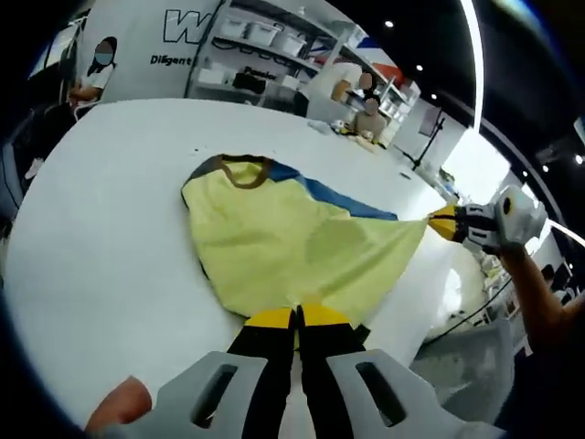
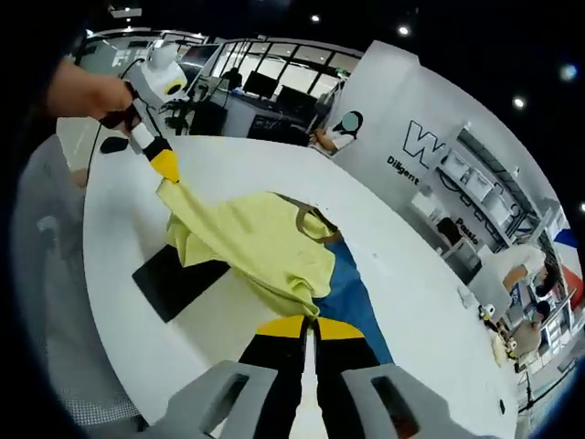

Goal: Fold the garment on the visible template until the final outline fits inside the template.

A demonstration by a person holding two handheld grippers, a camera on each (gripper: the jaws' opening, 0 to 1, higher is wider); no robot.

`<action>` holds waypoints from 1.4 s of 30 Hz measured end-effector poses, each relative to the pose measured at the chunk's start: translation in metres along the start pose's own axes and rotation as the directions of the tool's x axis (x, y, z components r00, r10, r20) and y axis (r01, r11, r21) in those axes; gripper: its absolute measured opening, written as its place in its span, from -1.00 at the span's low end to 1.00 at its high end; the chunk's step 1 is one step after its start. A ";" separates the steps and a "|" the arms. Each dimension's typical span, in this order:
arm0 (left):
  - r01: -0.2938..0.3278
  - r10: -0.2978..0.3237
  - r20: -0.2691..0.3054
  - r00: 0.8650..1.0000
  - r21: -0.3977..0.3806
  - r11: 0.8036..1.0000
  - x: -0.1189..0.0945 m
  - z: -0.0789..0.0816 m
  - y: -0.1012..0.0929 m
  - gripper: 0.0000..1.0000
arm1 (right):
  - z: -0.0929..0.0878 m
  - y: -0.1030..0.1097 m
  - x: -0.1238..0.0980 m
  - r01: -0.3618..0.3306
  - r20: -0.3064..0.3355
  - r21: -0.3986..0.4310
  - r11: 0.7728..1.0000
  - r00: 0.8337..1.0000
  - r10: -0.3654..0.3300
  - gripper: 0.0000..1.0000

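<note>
A yellow garment (image 1: 292, 238) with a brown collar and a blue part lies partly on the white table (image 1: 110, 229) and is stretched between both grippers. My left gripper (image 1: 297, 317) is shut on its near edge. My right gripper (image 1: 445, 222), coming in from the right, pinches a pulled-out corner. In the right gripper view, my right gripper (image 2: 311, 327) is shut on the garment (image 2: 256, 238) and my left gripper (image 2: 164, 166) holds the far corner lifted. A black rectangular template (image 2: 174, 282) lies on the table (image 2: 411, 302), partly under the garment.
The table edge curves close to both grippers. A person's hand (image 2: 87, 91) holds the left gripper, and a forearm (image 1: 539, 293) shows behind the right one. People sit at the far side (image 1: 370, 114). Shelves with boxes (image 1: 265, 37) stand behind them.
</note>
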State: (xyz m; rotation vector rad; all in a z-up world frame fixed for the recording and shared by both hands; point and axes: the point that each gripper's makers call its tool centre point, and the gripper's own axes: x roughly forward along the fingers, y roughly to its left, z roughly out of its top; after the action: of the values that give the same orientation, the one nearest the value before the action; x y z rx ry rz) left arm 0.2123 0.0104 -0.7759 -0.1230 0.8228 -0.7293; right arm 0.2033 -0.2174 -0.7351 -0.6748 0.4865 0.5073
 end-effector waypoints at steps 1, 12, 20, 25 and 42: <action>0.003 -0.003 -0.011 1.000 0.005 1.000 0.001 -0.003 -0.001 -1.00 | -0.001 0.000 0.000 0.001 -0.004 -0.004 1.000 1.000 -0.001 -1.00; 0.033 -0.004 -0.180 0.984 0.160 0.987 0.025 -0.048 -0.022 -1.00 | -0.050 0.023 0.022 -0.070 -0.144 -0.034 0.997 0.988 0.064 -1.00; 0.041 0.028 -0.273 0.962 0.246 0.968 0.043 -0.075 -0.022 -1.00 | -0.073 0.034 0.031 -0.111 -0.204 -0.044 0.993 0.974 0.100 -1.00; 0.036 0.050 -0.296 0.954 0.279 0.960 0.048 -0.085 -0.019 -1.00 | -0.083 0.041 0.037 -0.132 -0.229 -0.042 0.990 0.966 0.119 -1.00; 0.016 0.067 -0.264 0.962 0.299 0.954 0.042 -0.085 -0.013 -0.80 | -0.107 0.057 0.051 -0.193 -0.292 0.001 0.981 0.938 0.185 -1.00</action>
State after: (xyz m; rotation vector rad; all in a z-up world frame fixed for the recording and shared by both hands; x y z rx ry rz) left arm 0.1643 -0.0118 -0.8558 0.2663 0.9624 -0.8493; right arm 0.1821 -0.2386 -0.8630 -0.7376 0.8297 0.5993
